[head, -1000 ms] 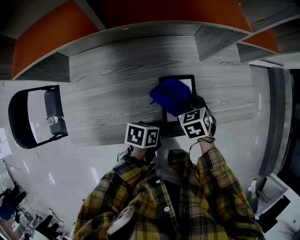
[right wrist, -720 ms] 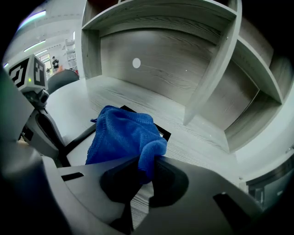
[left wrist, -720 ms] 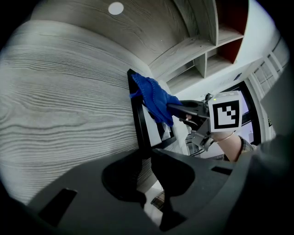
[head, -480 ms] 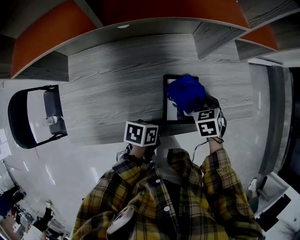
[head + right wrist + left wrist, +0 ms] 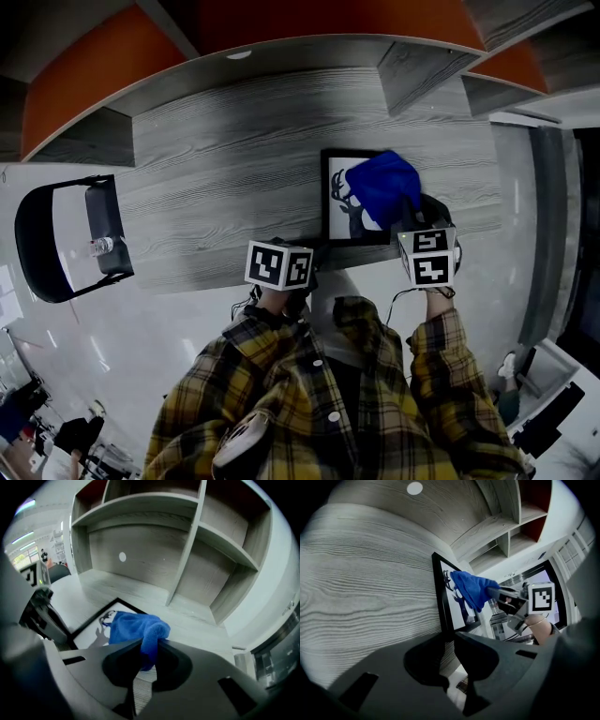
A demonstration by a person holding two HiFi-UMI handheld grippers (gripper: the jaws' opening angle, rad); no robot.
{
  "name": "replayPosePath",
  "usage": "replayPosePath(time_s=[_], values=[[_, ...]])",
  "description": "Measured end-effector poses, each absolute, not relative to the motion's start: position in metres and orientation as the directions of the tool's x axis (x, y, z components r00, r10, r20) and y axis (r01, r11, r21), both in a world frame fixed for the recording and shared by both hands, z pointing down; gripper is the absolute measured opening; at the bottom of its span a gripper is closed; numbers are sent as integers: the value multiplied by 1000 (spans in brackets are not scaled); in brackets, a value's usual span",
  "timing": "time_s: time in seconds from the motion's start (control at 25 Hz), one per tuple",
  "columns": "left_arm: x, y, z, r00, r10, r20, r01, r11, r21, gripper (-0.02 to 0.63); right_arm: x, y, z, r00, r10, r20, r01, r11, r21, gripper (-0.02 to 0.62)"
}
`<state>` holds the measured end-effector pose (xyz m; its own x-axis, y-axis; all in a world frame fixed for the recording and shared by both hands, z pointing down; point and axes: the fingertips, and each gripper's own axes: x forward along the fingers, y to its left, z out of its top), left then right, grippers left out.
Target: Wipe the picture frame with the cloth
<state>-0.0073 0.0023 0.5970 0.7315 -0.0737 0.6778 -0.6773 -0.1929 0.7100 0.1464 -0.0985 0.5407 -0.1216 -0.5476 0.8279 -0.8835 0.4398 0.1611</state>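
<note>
A black picture frame point(image 5: 339, 202) with a white deer print lies flat on the grey wood desk point(image 5: 225, 178), near its front edge. A blue cloth point(image 5: 382, 187) rests bunched on the frame's right half, and my right gripper point(image 5: 410, 214) is shut on it from the near side. In the right gripper view the cloth point(image 5: 133, 627) hangs between the jaws over the print point(image 5: 89, 634). My left gripper point(image 5: 300, 251) is shut on the frame's near left corner. The left gripper view shows that frame point(image 5: 440, 597) running into the jaws point(image 5: 447, 637), with the cloth point(image 5: 471, 588) beyond.
Grey shelf compartments point(image 5: 422, 70) with orange backs rise behind the desk. A black chair point(image 5: 61, 239) stands on the white floor to the left. The desk's front edge runs just under both grippers, against my yellow plaid shirt point(image 5: 328, 394).
My right gripper has dragged the blue cloth rightward across the frame, uncovering the deer print on the left side. The left gripper has stayed at the frame's near corner.
</note>
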Motion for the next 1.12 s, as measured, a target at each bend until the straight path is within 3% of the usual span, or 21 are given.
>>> replayPosePath(time_s=[0.28, 0.52, 0.76, 1.12], values=[[-6, 3, 596, 729, -60, 682, -678, -201, 707, 67, 48, -103, 441, -375, -624, 685, -818, 571, 72, 41], [-6, 3, 595, 732, -58, 679, -674, -210, 708, 67, -2, -81, 444, -527, -521, 672, -778, 614, -134, 41], [-6, 2, 596, 739, -62, 671, -667, -217, 713, 67, 14, -32, 551, -429, -328, 841, -811, 549, -200, 41], [-7, 2, 596, 742, -70, 667, -663, -222, 715, 66, 50, -24, 577, -278, -334, 900, -840, 539, -60, 41]])
